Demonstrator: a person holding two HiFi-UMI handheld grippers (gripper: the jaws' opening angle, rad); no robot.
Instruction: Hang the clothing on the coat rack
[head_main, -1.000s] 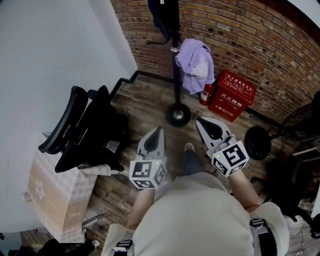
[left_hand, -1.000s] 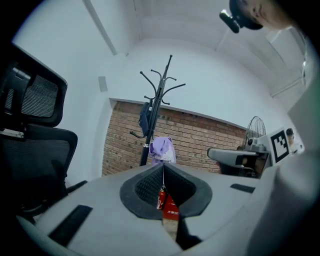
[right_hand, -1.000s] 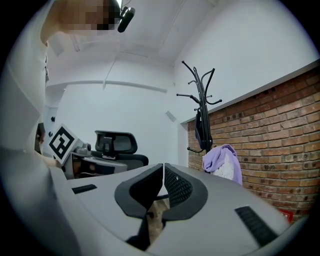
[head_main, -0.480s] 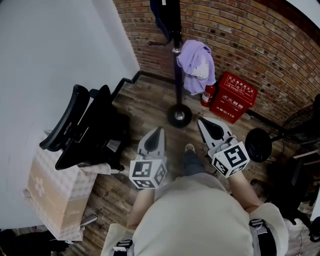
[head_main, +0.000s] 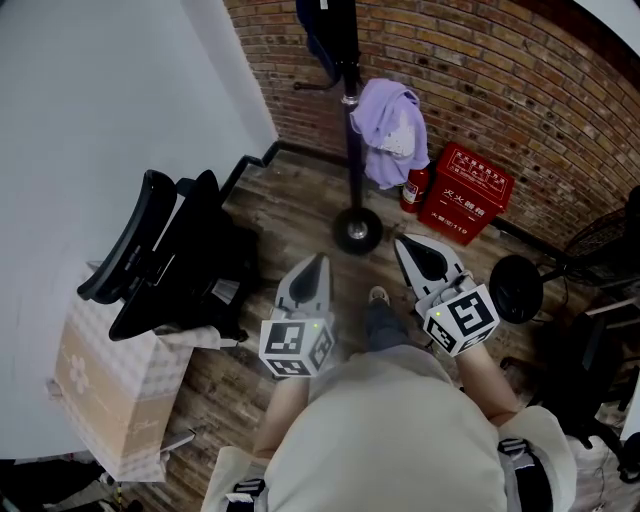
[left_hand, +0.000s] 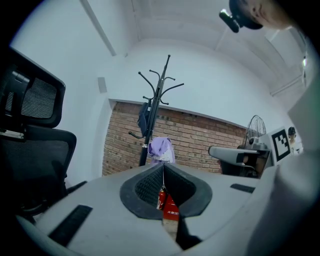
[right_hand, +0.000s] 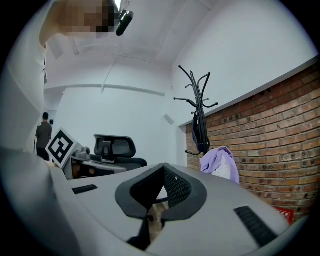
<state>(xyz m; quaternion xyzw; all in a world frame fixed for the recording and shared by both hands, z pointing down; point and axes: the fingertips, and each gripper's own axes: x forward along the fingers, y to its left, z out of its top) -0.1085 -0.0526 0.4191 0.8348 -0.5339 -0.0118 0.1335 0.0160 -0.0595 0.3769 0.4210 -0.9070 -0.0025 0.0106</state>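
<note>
The garment (head_main: 392, 135) hangs on the rack (head_main: 352, 175), so hanging looks done; left gripper (head_main: 319, 261) and right gripper (head_main: 401, 242) jaws are closed, empty, with only withdrawal left.

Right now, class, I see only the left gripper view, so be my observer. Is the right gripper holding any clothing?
Observer: No. The right gripper is shut, with nothing between its jaws.
Operator: Where does the rack stand?
Observer: The rack ends in a round base on the wood floor.
Operator: Anything beside the chair?
Observer: A paper bag stands beside the chair, on the side away from the rack.
</note>
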